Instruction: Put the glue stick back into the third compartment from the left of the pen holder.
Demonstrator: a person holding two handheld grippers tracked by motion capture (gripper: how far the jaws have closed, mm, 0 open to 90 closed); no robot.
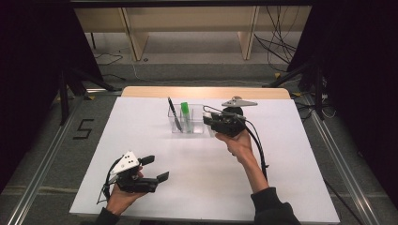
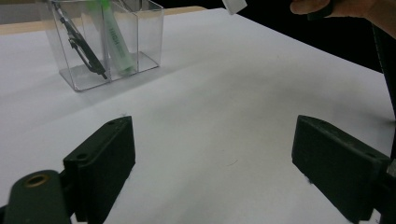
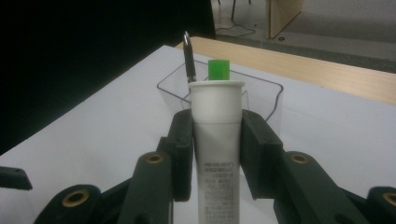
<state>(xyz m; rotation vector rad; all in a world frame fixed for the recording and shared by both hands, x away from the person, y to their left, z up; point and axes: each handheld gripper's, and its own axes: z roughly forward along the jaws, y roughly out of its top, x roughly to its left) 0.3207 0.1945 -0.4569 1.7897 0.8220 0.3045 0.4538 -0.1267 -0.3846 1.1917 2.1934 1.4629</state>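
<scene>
Right gripper [image 3: 217,154]: jaws pinching a white tube [image 3: 216,140], cap end forward and standing past the pads, printed body running back between them. Ahead of the jaws sits the clear plastic organizer [image 3: 271,88], which holds a green highlighter [image 3: 218,69] and a black pen [image 3: 188,56]. In the high view the gripper hangs just beside the organizer's right compartment.

Left gripper [image 2: 212,163]: jaws spread wide, nothing between them, bare white table [image 2: 224,93] ahead; organizer well beyond the jaws.

Risks, as judged:
- Grip sits below the cap on a smooth round body; the tube could slide or swivel between the pads if tilted.
- Cap could catch the organizer's rim on entry, tipping or shoving the light container, since the left gripper is not bracing it.
- Tube could knock the highlighter or pen if it goes into the wrong compartment.
</scene>
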